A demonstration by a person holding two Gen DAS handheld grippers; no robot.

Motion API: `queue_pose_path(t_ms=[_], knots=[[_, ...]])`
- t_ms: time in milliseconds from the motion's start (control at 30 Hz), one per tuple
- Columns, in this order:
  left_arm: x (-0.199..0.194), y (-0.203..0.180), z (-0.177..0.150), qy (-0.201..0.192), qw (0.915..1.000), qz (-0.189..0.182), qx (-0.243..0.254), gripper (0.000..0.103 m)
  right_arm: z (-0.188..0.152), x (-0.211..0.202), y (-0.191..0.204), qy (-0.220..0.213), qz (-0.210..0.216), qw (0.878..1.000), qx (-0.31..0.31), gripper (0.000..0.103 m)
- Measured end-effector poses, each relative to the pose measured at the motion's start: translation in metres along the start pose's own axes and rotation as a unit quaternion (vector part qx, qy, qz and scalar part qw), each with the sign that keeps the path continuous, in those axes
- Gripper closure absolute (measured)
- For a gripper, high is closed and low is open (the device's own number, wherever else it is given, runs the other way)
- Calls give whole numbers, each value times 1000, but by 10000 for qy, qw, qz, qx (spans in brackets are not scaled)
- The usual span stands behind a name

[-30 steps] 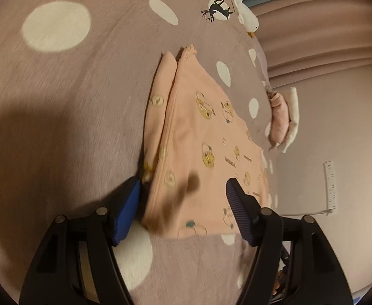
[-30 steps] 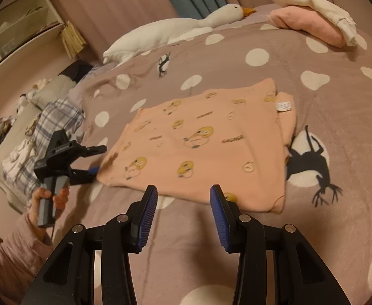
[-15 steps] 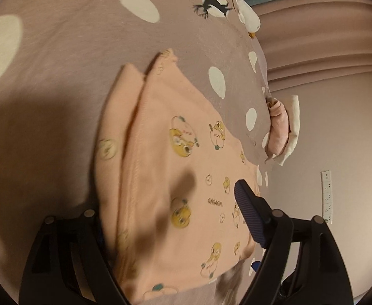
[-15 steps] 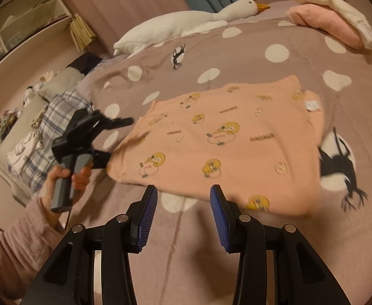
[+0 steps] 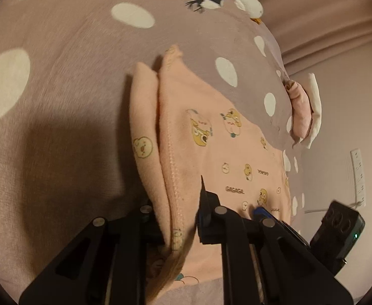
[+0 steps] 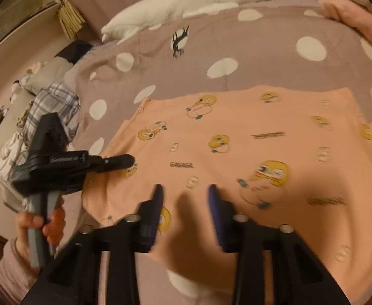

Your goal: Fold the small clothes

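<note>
A peach garment [image 5: 211,139] with yellow duck prints lies folded flat on the dotted bedspread [image 5: 58,101]. My left gripper [image 5: 181,216] has its jaws closing on the garment's layered left edge, and the fabric is bunched between the pads. In the right wrist view the garment [image 6: 237,139] fills the middle, with the left gripper [image 6: 125,161], held by a hand in a pink sleeve, pinching that left edge. My right gripper [image 6: 186,198] hovers over the near edge. Its jaws are closing, with flat fabric in the gap below and nothing pinched. One blue finger of the right gripper [image 5: 261,211] shows in the left wrist view.
A white goose plush [image 6: 186,2] lies along the far side of the bed. Folded pink and white clothes [image 5: 300,111] sit by the bed's right edge. A plaid cloth [image 6: 51,101] and small toys lie at the left, below a shelf [image 6: 20,5].
The left gripper slid onto the garment's edge and its wide jaws came together on the fabric. The right gripper moved forward from short of the garment to over its near edge, jaws narrower.
</note>
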State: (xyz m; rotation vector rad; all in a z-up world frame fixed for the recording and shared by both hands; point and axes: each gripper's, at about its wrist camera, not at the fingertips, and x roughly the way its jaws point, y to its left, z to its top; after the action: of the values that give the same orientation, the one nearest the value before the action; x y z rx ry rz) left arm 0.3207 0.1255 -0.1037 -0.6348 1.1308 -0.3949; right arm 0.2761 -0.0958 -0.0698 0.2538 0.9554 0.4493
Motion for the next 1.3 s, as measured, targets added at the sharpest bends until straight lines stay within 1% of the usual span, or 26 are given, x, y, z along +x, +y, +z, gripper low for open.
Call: queue_pose_path(t_ms=[67,133,200,233,267,333,433,533,667,767,867,900,933,967,1033,1067,1133,1233,1300], knots=[[-2,-8,0,-23,9999,4,108,90,1,12,2,97,-225,9997,-31,79],[-5,-16,0,-34,9998,-35,180,90,-4,30,1,438,-385,9983,-30,80],[-8,-26,1,-66,9996,-37,280,92,-9,28,8,378,-530,9973,-326,81],[-10,-29,1,-76,9995,-43,306,93,-11,23,12,445,-576,9965,-418,81],[-12,-37,1,-98,9993,-43,363,93,-12,19,13,488,-566,9962,-437,81],[-13,-50,0,-103,9990,-32,441,94,-17,6,8,511,-363,9973,-371,81],[-14,-77,-3,-123,9974,17,708,94,-25,-17,-7,331,-28,9994,-24,81],[-8,-109,-9,-94,9947,142,1015,93,-29,-43,-33,25,53,9991,422,81],[9,-155,-18,16,9895,274,1418,92,-33,-86,-78,-502,47,9935,1022,81],[34,-190,-30,245,9842,351,1715,89,-38,-109,-101,-757,32,9885,1306,81],[65,-210,-40,598,9796,476,1860,89,-49,-130,-125,-952,-48,9828,1580,81],[75,-211,-45,723,9793,486,1827,82,-53,-132,-129,-980,-75,9814,1647,81],[86,-211,-49,942,9786,411,1782,79,-58,-137,-136,-1013,-121,9794,1742,81],[96,-210,-53,1127,9787,310,1690,77,-60,-139,-138,-1026,-147,9784,1790,81],[104,-210,-58,1294,9785,144,1597,77,-66,-147,-146,-1045,-162,9769,1858,81],[103,-211,-59,1279,9784,111,1620,75,-68,-148,-146,-1049,-167,9767,1865,81],[95,-211,-62,1147,9787,139,1695,69,-70,-153,-149,-1067,-162,9762,1882,80],[73,-201,-60,928,9813,-18,1687,62,-64,-150,-147,-1127,-41,9744,1943,78],[60,-193,-62,774,9834,9,1644,53,-63,-150,-146,-1151,122,9735,1970,76]])
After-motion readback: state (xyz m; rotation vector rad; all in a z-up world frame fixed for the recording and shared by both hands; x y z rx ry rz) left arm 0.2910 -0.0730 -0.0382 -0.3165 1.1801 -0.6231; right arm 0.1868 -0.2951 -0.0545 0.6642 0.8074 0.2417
